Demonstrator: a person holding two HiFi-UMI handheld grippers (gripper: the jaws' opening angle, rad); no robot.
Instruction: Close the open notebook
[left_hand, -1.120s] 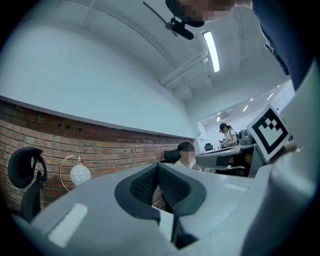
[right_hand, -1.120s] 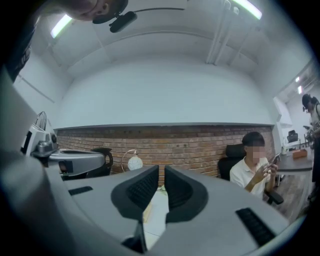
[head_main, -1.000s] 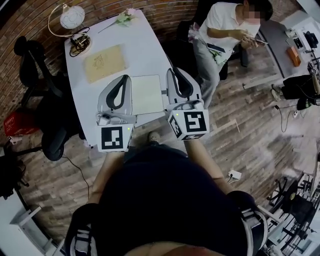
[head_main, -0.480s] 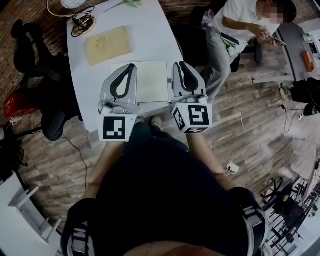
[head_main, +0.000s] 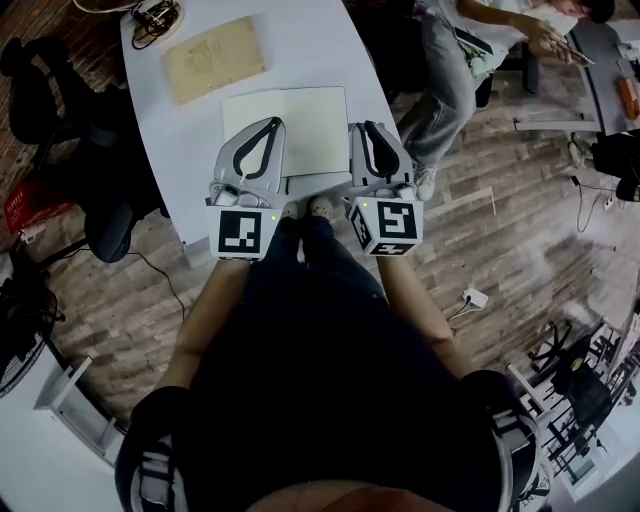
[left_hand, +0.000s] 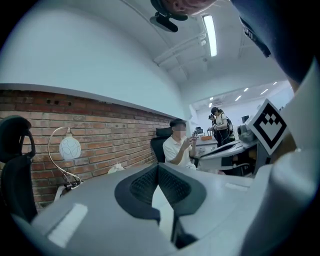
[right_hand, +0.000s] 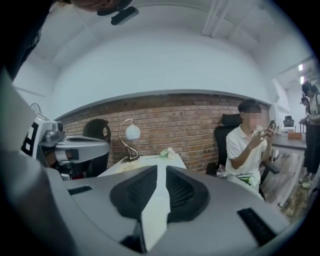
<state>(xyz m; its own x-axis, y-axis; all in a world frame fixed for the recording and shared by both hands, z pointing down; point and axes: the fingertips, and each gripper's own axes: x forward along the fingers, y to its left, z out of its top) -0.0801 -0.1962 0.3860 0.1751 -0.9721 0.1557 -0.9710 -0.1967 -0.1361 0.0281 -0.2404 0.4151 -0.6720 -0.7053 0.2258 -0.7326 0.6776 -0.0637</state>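
Left gripper (head_main: 274, 121) and right gripper (head_main: 366, 127) hang clenched, empty, over the notebook (head_main: 300, 112); best unclench one, pinch an outer page edge, fold it across.

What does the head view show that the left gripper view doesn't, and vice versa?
Head view only: the notebook lying flat on the white table, the tan board beyond it, and the wood floor. Left gripper view only: the lamp's globe, the ceiling light and a standing person at the back of the room. Both: the left gripper, fingers together with nothing between them, and the seated person.
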